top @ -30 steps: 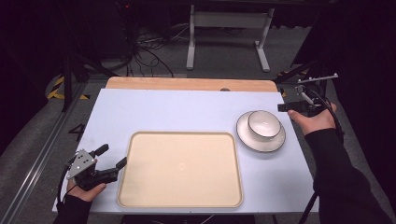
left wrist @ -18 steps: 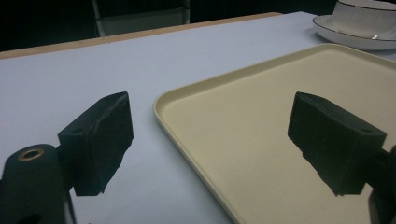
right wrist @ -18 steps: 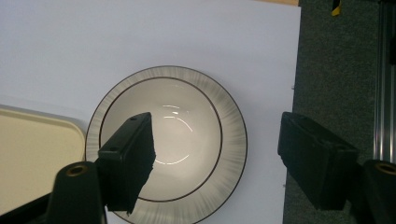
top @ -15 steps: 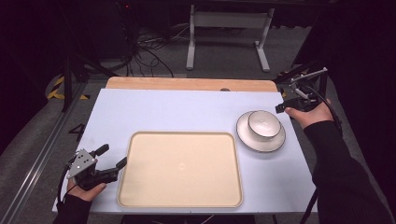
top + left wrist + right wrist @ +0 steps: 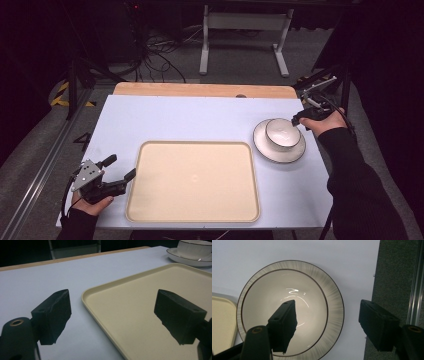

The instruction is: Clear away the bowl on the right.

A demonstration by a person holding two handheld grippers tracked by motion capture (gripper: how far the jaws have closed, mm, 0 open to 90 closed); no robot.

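High view shows your right gripper at the right edge of the frame, just beside the white bowl that sits on its saucer on the pale table. Right gripper view looks straight down on that bowl: one jaw hangs over the bowl's hollow at lower centre, the other stands out past the saucer rim at lower right, over the table edge and the grey floor. Your jaws have just been closing a little, yet they stand wide apart with the bowl's near wall and the saucer rim between them; whether a pad touches the china you cannot tell from these frames, and nothing is clamped.

Your left gripper rests at lower left of the high view, beside the cream tray. Left gripper view shows its jaws released, straddling the tray's corner, gripping nothing.
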